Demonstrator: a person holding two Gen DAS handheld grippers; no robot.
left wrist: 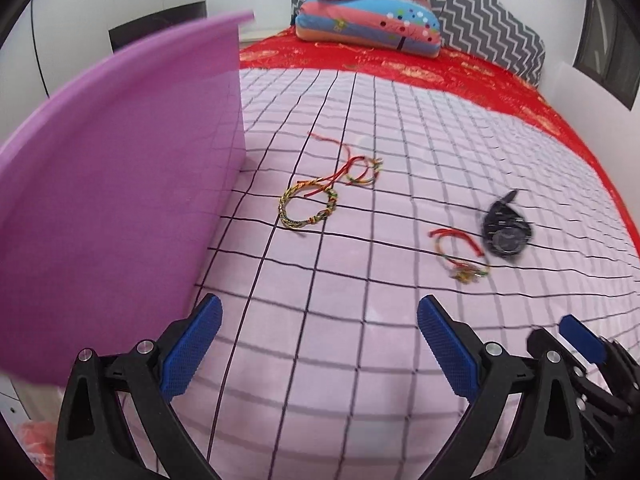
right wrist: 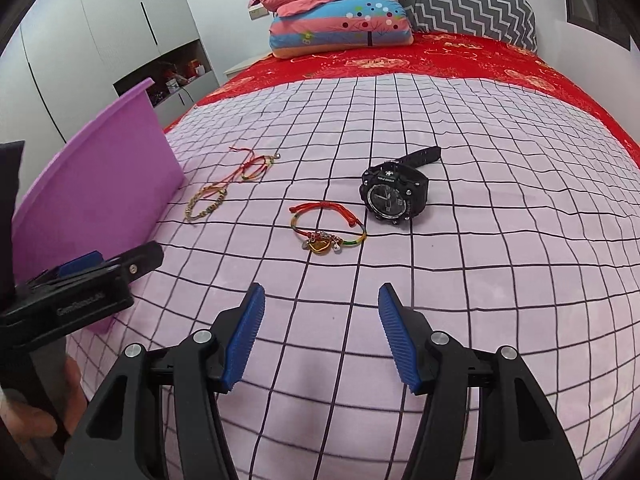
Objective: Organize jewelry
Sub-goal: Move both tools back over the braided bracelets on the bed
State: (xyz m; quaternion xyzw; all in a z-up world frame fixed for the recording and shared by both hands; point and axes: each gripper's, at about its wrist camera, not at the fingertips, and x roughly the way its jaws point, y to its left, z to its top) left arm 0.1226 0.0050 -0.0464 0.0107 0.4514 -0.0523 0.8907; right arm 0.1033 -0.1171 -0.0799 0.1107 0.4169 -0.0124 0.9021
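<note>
A black wristwatch [right wrist: 394,196] lies on the pink checked bedspread [right wrist: 480,280]; it also shows blurred in the left wrist view [left wrist: 506,230]. A red-and-green bracelet with charms [right wrist: 326,232] [left wrist: 460,254] lies just left of it. A braided bracelet [left wrist: 308,208] [right wrist: 206,204] and a thin red cord bracelet [left wrist: 362,170] [right wrist: 256,166] lie further left, near a purple box [left wrist: 120,184] [right wrist: 100,196]. My left gripper [left wrist: 318,344] is open and empty beside the box. My right gripper [right wrist: 320,332] is open and empty, short of the charm bracelet.
Folded quilts and pillows [right wrist: 340,12] are stacked at the head of the bed on a red sheet [right wrist: 460,60]. A white wardrobe [right wrist: 100,40] stands to the left. The right gripper's fingers [left wrist: 582,338] show at the left view's right edge.
</note>
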